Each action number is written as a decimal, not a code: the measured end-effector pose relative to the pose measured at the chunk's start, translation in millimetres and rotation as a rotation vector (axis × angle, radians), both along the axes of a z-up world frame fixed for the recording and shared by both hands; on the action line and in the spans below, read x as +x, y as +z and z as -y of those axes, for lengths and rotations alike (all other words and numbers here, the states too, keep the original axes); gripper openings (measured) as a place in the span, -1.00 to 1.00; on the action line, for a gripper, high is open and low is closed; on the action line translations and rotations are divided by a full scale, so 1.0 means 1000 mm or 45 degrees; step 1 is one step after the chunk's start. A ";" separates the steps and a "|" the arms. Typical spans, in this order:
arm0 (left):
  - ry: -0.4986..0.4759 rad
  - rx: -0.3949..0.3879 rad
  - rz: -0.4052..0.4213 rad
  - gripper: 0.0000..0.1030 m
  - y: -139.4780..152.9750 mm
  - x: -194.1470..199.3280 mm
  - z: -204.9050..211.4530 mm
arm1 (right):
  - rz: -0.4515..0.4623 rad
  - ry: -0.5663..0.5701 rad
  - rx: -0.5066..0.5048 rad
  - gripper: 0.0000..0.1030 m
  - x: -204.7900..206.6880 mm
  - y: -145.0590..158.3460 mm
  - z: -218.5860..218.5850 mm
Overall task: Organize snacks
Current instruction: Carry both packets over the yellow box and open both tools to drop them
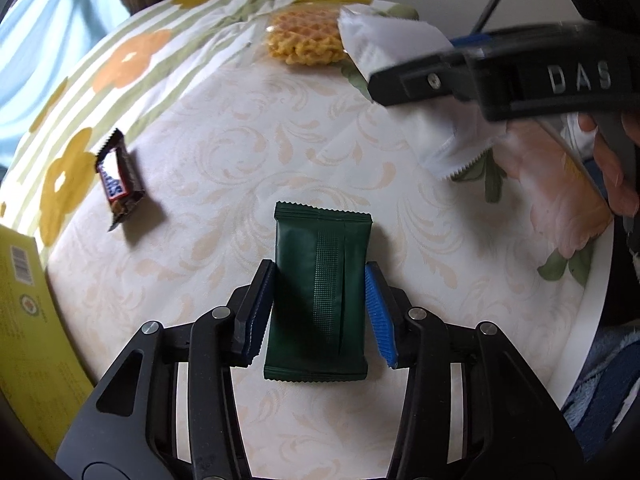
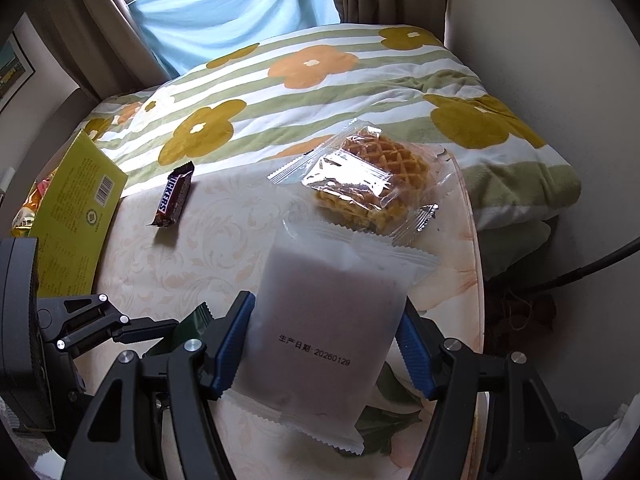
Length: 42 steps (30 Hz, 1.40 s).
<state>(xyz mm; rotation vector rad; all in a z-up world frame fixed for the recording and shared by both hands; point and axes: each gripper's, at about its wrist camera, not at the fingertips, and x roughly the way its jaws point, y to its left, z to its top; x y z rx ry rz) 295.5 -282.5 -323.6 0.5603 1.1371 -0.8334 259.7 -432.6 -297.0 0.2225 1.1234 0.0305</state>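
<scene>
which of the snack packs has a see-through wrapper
The waffle pack at the far edge of the table: its clear film shows the yellow waffle inside. The green pack, white pack and chocolate bar are all opaque.

We are reading "DAS" in raised letters on the black body of the right gripper (image 1: 404,80), seen from the left wrist. On the frosted white packet (image 2: 324,344) a printed line is showing: "生产日期: 20260129". The brown candy bar (image 2: 174,196) far left on the tabletop is showing "SNICKERS", partly cut off. The yellow-green box (image 2: 76,216) is carrying a barcode and small print we cannot read.
</scene>
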 end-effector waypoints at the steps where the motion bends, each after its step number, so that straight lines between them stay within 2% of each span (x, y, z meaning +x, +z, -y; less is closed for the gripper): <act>1: 0.010 -0.005 -0.002 -0.21 0.002 0.000 0.000 | 0.003 0.005 0.002 0.24 -0.001 0.001 -0.001; 7: 0.092 -0.020 0.063 -0.21 0.033 0.001 -0.005 | 0.030 0.045 0.012 0.23 -0.004 0.016 -0.006; 15: 0.272 -0.092 0.175 -0.21 0.104 0.007 -0.022 | 0.132 0.118 0.012 0.23 -0.003 0.073 -0.010; 18: 0.372 -0.129 0.209 -0.21 0.136 0.012 -0.038 | 0.175 0.160 0.026 0.23 -0.002 0.095 -0.016; 23: 0.473 -0.170 0.274 -0.21 0.176 0.023 -0.066 | 0.243 0.235 0.030 0.23 0.006 0.125 -0.037; 27: 0.555 -0.203 0.328 -0.21 0.201 0.034 -0.107 | 0.291 0.309 0.044 0.24 0.017 0.145 -0.067; 31: 0.629 -0.222 0.345 -0.21 0.210 0.045 -0.154 | 0.335 0.377 0.023 0.24 0.028 0.159 -0.108; 36: 0.744 -0.229 0.324 -0.21 0.211 0.060 -0.233 | 0.325 0.432 0.059 0.23 0.044 0.164 -0.169; 42: 0.870 -0.152 0.304 -0.21 0.199 0.080 -0.327 | 0.311 0.473 0.083 0.24 0.063 0.157 -0.246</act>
